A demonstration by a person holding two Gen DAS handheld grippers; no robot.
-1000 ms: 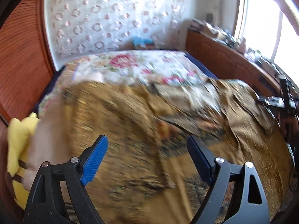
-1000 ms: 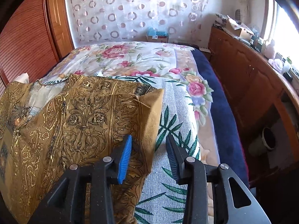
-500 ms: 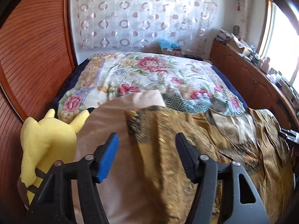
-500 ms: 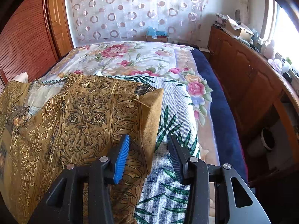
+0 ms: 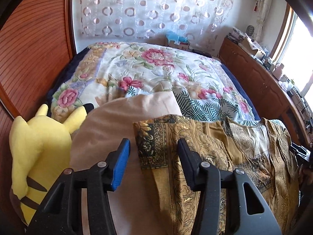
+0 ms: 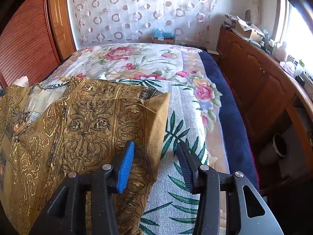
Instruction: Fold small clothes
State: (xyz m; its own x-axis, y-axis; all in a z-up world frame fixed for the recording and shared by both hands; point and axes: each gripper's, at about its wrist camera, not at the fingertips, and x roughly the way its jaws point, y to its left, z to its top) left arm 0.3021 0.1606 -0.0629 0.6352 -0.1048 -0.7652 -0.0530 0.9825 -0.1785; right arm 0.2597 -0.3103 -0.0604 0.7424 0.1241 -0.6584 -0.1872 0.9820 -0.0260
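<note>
While the gold patterned garment [image 6: 82,129] is lying spread across the bed [image 6: 140,62], the left gripper [image 5: 153,161] is closing its still-released fingers around the left hem and the right gripper [image 6: 156,163] is easing apart over the right edge, probably for folding.
</note>
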